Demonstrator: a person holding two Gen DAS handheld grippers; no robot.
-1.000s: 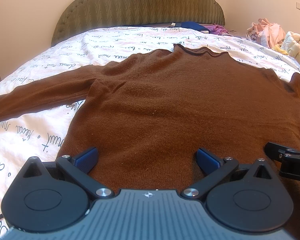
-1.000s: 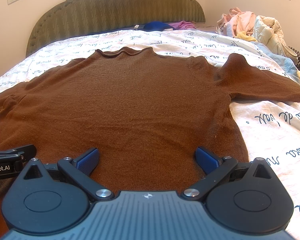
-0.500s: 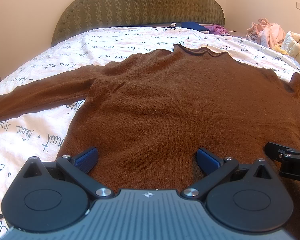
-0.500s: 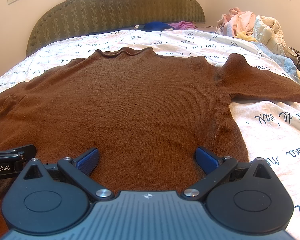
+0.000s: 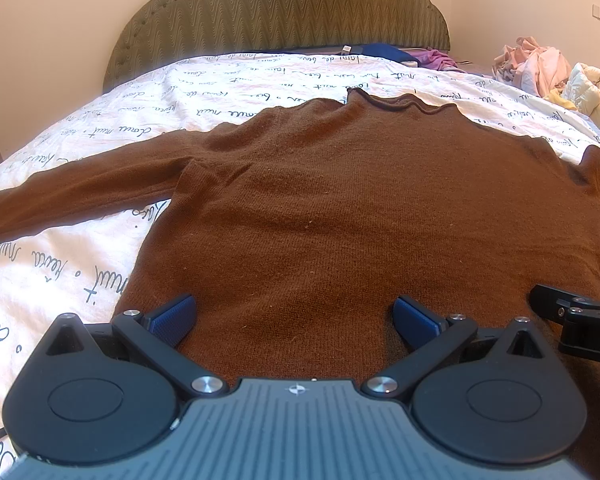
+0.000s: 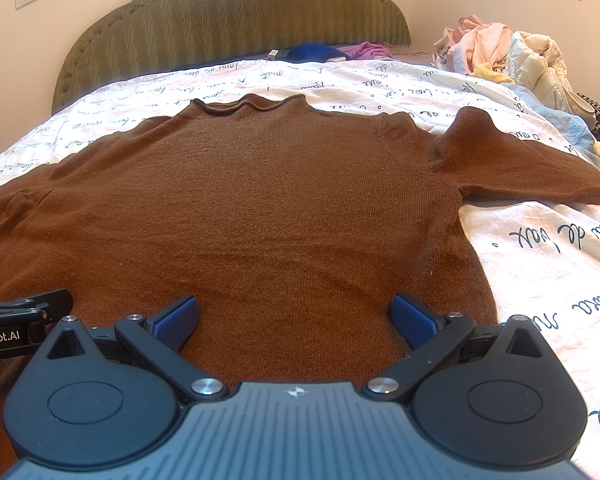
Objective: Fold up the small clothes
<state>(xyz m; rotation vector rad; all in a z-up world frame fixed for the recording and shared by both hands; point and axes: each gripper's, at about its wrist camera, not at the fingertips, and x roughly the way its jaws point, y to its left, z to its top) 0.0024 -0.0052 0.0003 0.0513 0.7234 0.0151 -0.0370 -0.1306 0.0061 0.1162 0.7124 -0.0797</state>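
A brown knit sweater (image 5: 340,200) lies flat on the bed, collar toward the headboard, both sleeves spread out sideways; it also shows in the right wrist view (image 6: 260,208). My left gripper (image 5: 294,314) is open and empty, low over the sweater's bottom hem on its left half. My right gripper (image 6: 294,314) is open and empty, low over the hem on its right half. Each gripper's side shows at the edge of the other's view. The hem itself is hidden under the grippers.
The bed has a white cover with script print (image 5: 80,272) and a green padded headboard (image 5: 276,8). A pile of loose clothes (image 6: 500,52) lies at the bed's far right. Blue and purple items (image 6: 328,50) lie near the headboard.
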